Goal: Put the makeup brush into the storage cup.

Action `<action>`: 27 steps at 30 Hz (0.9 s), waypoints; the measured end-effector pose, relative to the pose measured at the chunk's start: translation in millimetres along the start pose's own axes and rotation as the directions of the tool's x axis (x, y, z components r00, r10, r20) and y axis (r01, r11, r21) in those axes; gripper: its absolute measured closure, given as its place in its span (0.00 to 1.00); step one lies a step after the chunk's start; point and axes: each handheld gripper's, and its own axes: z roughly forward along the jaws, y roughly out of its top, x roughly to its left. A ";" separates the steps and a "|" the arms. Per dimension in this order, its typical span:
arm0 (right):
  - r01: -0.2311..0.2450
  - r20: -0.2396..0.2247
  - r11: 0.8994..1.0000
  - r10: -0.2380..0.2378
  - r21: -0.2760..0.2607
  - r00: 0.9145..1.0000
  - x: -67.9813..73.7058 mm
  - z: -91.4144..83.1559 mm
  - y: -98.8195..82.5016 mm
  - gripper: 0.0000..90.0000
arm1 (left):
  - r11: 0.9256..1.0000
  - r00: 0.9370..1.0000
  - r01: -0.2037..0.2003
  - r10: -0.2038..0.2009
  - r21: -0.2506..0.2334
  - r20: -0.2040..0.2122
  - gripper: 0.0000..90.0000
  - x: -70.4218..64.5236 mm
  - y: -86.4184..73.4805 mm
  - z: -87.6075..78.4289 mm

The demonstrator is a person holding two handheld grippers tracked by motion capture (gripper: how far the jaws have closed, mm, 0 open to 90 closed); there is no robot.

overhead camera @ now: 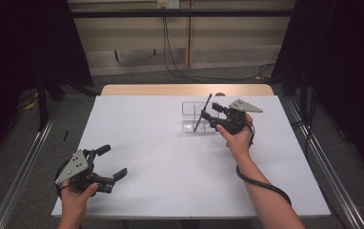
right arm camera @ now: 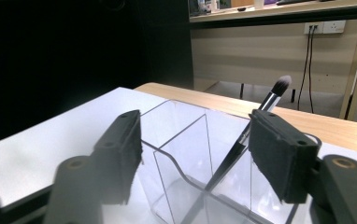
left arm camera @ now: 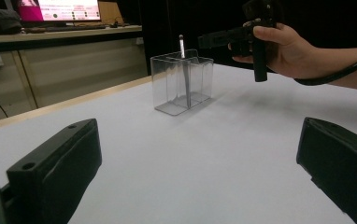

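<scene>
One slim, soft-tipped brush (right arm camera: 260, 114) leaning in clear plastic organizer (right arm camera: 186, 140), right gripper (right arm camera: 195, 154) apart, left gripper (left arm camera: 200, 163) apart.

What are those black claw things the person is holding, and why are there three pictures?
They are hand-held grippers: tools with two jaws that pinch. One picture looks down from above the white table. The other two come from little cameras riding on each gripper. The left gripper rests near the table's edge, jaws open, holding nothing. The right gripper is beside a clear plastic organizer. A makeup brush stands tilted inside it. The right jaws are apart, with the brush handle between them but not pinched.
</scene>
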 end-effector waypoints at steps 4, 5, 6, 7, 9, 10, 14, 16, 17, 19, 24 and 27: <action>-0.007 -0.030 1.000 0.006 -0.015 1.000 -0.4 -1.8 1.6 0.32 | 1.000 1.000 -0.003 0.003 0.005 -0.004 0.00 -0.9 -0.6 -0.9; -0.001 -0.029 1.000 0.001 -0.016 1.000 -0.1 -2.2 2.3 0.31 | 1.000 1.000 -0.004 0.004 0.006 -0.003 0.00 -0.8 -0.7 -1.5; -0.002 -0.031 1.000 0.001 -0.014 1.000 0.2 -2.2 2.8 0.30 | 1.000 1.000 0.003 -0.003 0.002 -0.005 0.00 -1.4 -0.9 -2.1; 0.001 -0.031 1.000 -0.001 -0.010 1.000 0.8 -2.0 3.6 0.29 | 1.000 1.000 0.006 -0.006 -0.002 -0.009 0.00 -1.7 -1.1 -2.9; 0.015 -0.025 1.000 -0.015 -0.009 1.000 2.3 -1.6 5.1 0.27 | 1.000 1.000 0.006 -0.006 -0.002 -0.013 0.00 -1.5 -1.0 -4.8; 0.016 -0.030 1.000 -0.016 -0.006 0.999 3.2 -1.3 5.9 0.26 | 1.000 1.000 0.004 -0.004 -0.003 -0.015 0.00 -1.1 -0.8 -5.7; 0.034 -0.030 0.999 -0.034 0.002 0.999 5.6 -0.8 6.9 0.23 | 1.000 1.000 0.003 -0.003 -0.002 -0.019 0.00 -0.4 -0.3 -6.2; 0.033 -0.040 0.999 -0.032 0.007 0.999 6.3 -0.9 6.7 0.21 | 1.000 1.000 0.005 -0.005 -0.002 -0.020 0.00 -0.8 -0.7 -5.6; 0.041 -0.039 0.999 -0.041 0.012 0.998 6.1 -1.0 6.4 0.19 | 1.000 1.000 0.006 -0.006 -0.001 -0.021 0.00 -0.9 -0.9 -5.4; 0.040 -0.040 0.999 -0.040 0.013 0.998 5.7 -1.7 5.6 0.16 | 1.000 1.000 0.008 -0.008 -0.003 -0.020 0.00 -0.8 -0.8 -5.2; 0.048 -0.042 0.999 -0.047 0.004 0.998 4.2 -4.7 4.8 0.11 | 1.000 1.000 0.006 -0.006 -0.002 -0.018 0.00 -0.3 -0.4 -3.3; 0.038 -0.046 0.999 -0.037 0.001 0.998 2.8 -6.3 5.2 0.08 | 1.000 1.000 0.006 -0.006 -0.001 -0.017 0.00 -0.3 -0.3 -3.3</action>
